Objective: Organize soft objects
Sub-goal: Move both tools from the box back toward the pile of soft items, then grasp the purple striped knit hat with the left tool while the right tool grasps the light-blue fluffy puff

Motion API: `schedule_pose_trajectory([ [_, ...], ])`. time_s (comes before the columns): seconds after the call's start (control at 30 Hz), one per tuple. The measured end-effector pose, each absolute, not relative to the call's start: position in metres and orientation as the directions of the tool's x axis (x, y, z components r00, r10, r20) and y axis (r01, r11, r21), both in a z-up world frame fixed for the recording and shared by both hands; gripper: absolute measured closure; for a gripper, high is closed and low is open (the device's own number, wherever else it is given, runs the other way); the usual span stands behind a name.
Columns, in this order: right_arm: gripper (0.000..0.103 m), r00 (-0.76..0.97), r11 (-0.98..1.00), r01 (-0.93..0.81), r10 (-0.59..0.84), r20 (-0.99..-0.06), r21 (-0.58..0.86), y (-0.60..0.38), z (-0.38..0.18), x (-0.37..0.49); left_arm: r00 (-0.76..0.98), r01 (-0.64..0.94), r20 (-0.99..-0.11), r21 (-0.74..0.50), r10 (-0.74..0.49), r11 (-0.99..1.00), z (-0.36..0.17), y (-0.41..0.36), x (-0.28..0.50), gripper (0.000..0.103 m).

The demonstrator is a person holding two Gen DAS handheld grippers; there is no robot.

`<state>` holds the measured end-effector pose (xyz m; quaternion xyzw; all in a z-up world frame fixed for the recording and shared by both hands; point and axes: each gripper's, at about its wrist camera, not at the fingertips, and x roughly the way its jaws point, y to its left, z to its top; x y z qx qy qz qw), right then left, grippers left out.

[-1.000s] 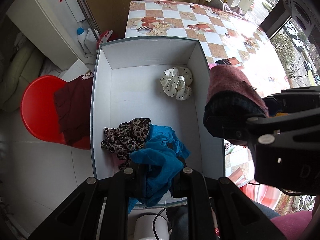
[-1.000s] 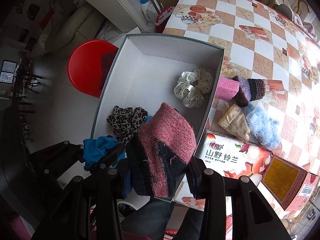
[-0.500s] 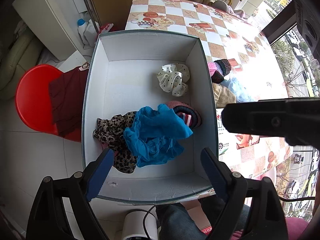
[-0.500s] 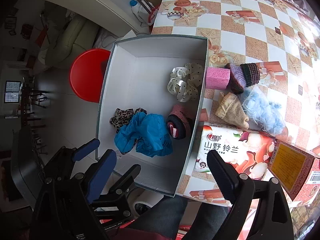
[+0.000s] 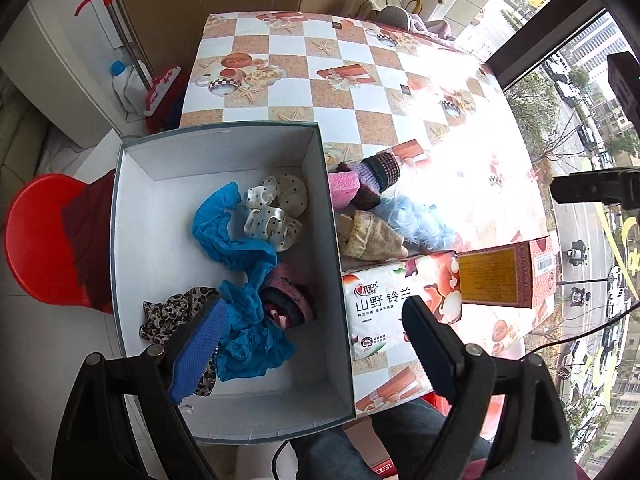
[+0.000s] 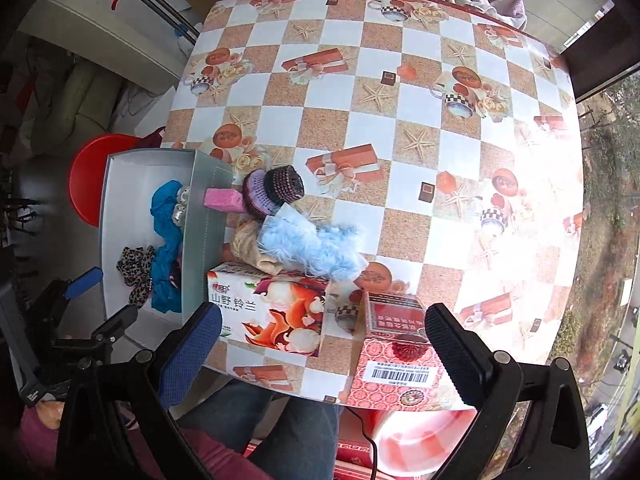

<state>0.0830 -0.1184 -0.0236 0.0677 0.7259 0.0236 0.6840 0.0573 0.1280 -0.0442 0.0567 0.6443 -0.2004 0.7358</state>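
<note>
A grey box point(image 5: 132, 240) with a white inside sits at the table's left edge; it also shows in the right wrist view point(image 6: 208, 216). Inside lie a blue cloth point(image 5: 236, 248), a spotted cream scrunchie point(image 5: 276, 212), a leopard-print cloth point(image 5: 172, 312) and a pink-and-black knit hat point(image 5: 288, 300). On the table beside the box lie a pink sponge point(image 6: 223, 199), a purple knit piece point(image 6: 276, 190), a tan sock point(image 6: 250, 246) and a fluffy light-blue piece point(image 6: 316, 246). My left gripper point(image 5: 312, 344) is open and empty above the box's near end. My right gripper point(image 6: 324, 352) is open and empty above the table's front edge.
A tissue pack point(image 6: 276, 308) and a red carton point(image 6: 396, 360) stand at the table's near edge. A red chair point(image 5: 36, 240) with a dark red cloth stands left of the box. The checkered tablecloth point(image 6: 360, 92) stretches beyond. A mop and a bottle point(image 5: 124, 84) stand at the far left.
My right gripper let go of the pink-and-black hat into the box, opened and swung right over the table. My left gripper released the blue cloth, opened and pulled back.
</note>
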Motion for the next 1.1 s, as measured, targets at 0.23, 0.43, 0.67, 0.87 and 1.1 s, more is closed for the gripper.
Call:
schedule_pose_trajectory([
  [0.23, 0.001, -0.201, 0.969, -0.245, -0.028, -0.979, 0.023, -0.103, -0.102, 0.105, 0.093, 0.423, -0.991, -0.052, -0.1, 0.905, -0.054, 0.089, 0.07, 0.012],
  [0.43, 0.001, -0.31, 0.89, -0.449, -0.066, -0.948, 0.084, -0.061, -0.176, 0.122, 0.104, 0.443, -0.995, 0.051, 0.005, 0.895, -0.064, 0.073, 0.073, 0.012],
  [0.67, 0.001, -0.38, 0.862, -0.499, -0.126, -0.917, 0.088, -0.054, -0.241, 0.135, 0.069, 0.415, -0.996, 0.075, 0.051, 0.907, -0.076, 0.057, 0.083, 0.012],
  [0.87, 0.001, -0.325, 0.959, -0.277, -0.147, -0.934, -0.054, -0.131, -0.25, 0.162, 0.062, 0.479, -0.995, 0.095, 0.074, 0.873, -0.092, 0.011, 0.104, 0.012],
  [1.1, 0.001, -0.29, 0.997, 0.069, 0.036, -0.956, 0.017, -0.254, -0.243, 0.155, 0.01, 0.559, -0.988, 0.136, 0.157, 0.818, -0.147, -0.049, 0.146, 0.011],
])
